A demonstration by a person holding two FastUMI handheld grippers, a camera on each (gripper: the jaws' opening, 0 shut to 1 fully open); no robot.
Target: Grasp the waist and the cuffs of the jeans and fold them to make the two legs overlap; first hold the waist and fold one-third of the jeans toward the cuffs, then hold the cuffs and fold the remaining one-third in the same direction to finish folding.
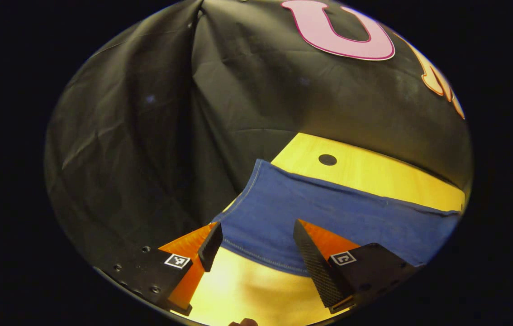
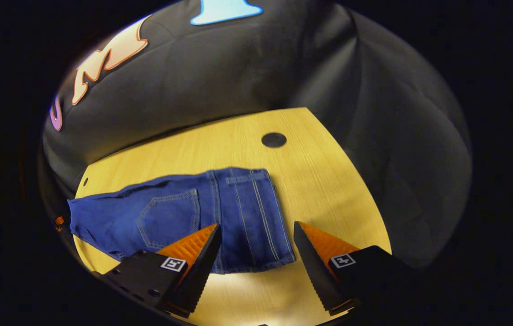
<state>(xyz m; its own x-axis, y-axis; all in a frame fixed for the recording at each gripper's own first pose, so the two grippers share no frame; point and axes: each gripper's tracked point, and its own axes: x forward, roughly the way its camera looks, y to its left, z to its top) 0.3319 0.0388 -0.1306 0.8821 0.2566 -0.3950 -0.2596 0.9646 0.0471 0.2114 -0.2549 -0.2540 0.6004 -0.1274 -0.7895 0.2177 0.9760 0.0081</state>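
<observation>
Jeans (image 2: 220, 217): blue denim, lying flat on the table; in the right gripper view the waist end with a back pocket and belt loops lies nearest the camera, and the legs run off to the left edge of that view.
Cuff end (image 1: 283, 208): in the left gripper view a plain stretch of denim with a stitched hem lies across the table, its near hem just ahead of the fingertips.
Table (image 2: 329, 181): yellow wood-grain top, bare around the jeans, with a dark round hole (image 2: 273, 140) beyond the waist; the left gripper view also shows a hole (image 1: 327, 159) beyond the denim.
Left hand-held gripper (image 1: 256, 235): fingers spread wide apart, poised over the hem of the denim, pinching nothing; whether the tips touch the cloth cannot be told.
Right hand-held gripper (image 2: 256, 235): fingers spread wide apart over the waist end, the left finger in front of the denim and the right finger over bare table just beside the waist edge; nothing is held.
Booth wall (image 1: 238, 99): creased black cloth hanging behind the table.
</observation>
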